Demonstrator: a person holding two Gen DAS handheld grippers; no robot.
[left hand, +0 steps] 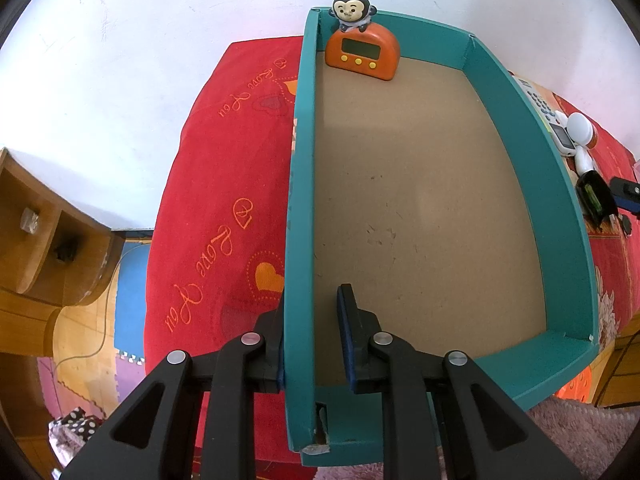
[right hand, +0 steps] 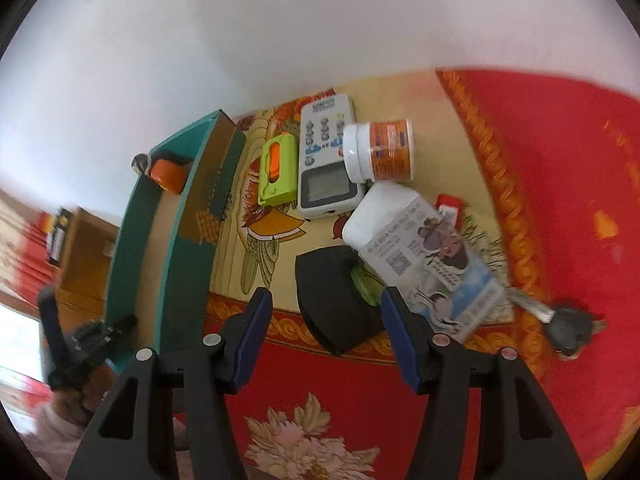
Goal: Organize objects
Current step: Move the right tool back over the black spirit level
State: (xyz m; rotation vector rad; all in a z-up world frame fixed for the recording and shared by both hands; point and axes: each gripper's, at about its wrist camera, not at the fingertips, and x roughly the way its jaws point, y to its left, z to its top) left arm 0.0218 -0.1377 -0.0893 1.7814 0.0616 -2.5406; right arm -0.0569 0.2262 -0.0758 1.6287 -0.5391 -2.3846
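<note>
Bed cover: I see a red cloth with hearts and script spread under everything; nothing else carries the things.
Teal box: open-topped, brown floor, lying on the cover; in my left view its long axis runs straight away from the camera.
White bottle: on its side to the right of the box, cap toward the wall, its length slanting toward my right tongs.
Remote: flat, long axis pointing toward the wall, screen end nearer me.
Black pouch: flat, straight ahead between the right fingers.
Orange timer: upright in the box's far left corner, display facing me, a monkey figure on top.
Orange-label jar: on its side, resting across the remote.
Green case: beside the remote, parallel to it.
Left tongs: pointing steeply down, clenched on the box's near-left wall, one finger outside, one inside.
Right tongs: tilted downward, released, nothing gripped.
</note>
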